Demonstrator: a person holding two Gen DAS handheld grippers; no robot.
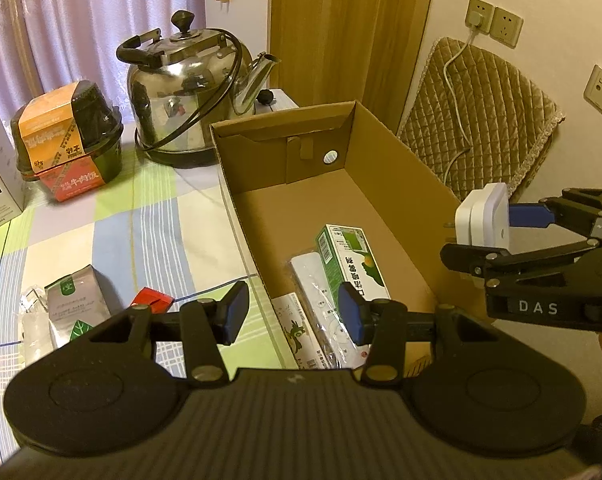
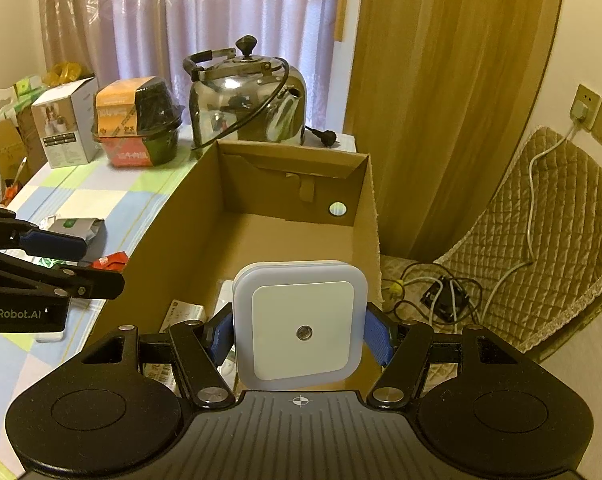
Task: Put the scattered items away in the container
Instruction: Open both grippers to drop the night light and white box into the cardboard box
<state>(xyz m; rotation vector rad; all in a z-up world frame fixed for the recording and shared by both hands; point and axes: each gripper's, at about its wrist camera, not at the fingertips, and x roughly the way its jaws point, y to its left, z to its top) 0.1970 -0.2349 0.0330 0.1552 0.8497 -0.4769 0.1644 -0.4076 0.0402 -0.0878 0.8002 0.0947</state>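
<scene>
Your right gripper (image 2: pixel 299 334) clamps the white night light (image 2: pixel 299 324) above the cardboard box's (image 2: pixel 367 216) right wall; the box floor lies inward, leftward. Your left gripper (image 1: pixel 293 312) hangs unclenched, empty.

Brown cardboard box (image 1: pixel 397 168), white night light (image 2: pixel 301 328), checked pastel tablecloth (image 1: pixel 113 216)

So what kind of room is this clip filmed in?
Probably a lived-in home room, maybe a dining corner: a table with a checked cloth, a steel kettle on it, curtains behind, and a quilted chair.
</scene>
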